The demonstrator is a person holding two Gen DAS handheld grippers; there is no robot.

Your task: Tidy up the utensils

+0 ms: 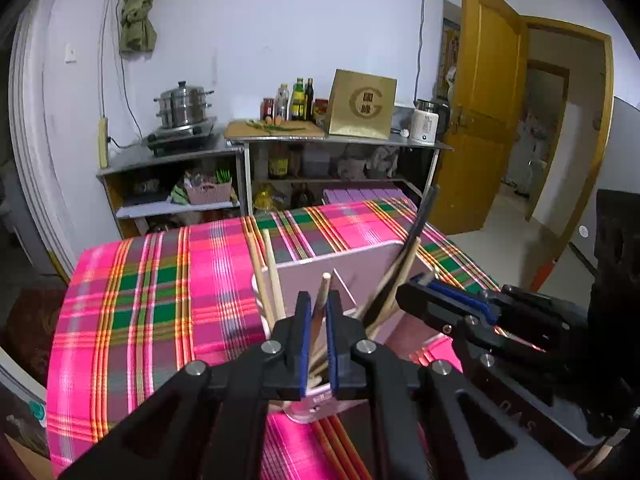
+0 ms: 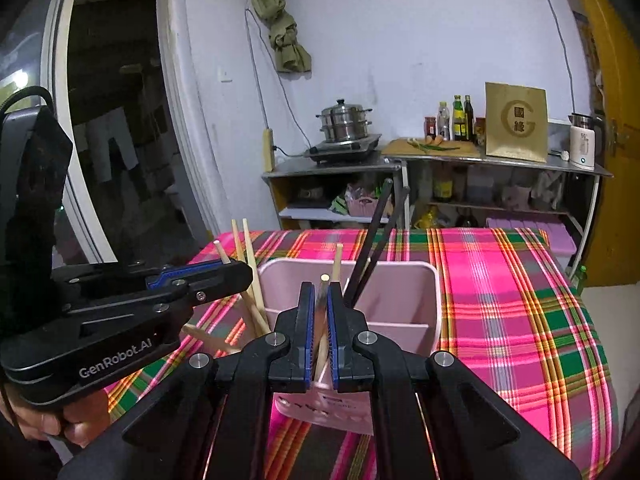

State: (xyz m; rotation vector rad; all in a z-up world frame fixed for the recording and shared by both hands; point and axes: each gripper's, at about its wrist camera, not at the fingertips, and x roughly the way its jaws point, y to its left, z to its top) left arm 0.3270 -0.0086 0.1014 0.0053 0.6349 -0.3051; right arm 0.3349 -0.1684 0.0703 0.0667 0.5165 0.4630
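two chopsticks poised over the pink holder

the pink utensil holder [image 2: 384, 304] stood on the plaid tablecloth [image 2: 500, 300], with pale wooden chopsticks [image 2: 250, 276] leaning toward eleven o'clock on its left side and a black pair [image 2: 376, 236] slanting toward one o'clock from the middle. the left gripper [image 1: 318, 312] had a brown wooden chopstick [image 1: 322, 296] between its blue pads, long axis near upright, tip at twelve o'clock, lower end pointing into the holder. the right gripper [image 2: 320, 312] had a pale chopstick [image 2: 323, 300] the same way, above the holder's near compartment. both sets of jaws stood narrow; whether the pads pressed or had eased off, i could not tell. the holder lay straight below and ahead of both grippers, at twelve o'clock. the right one looked more squarely over it; the left sat at its nine o'clock edge. to my eye each stick only needed dropping along its own length.
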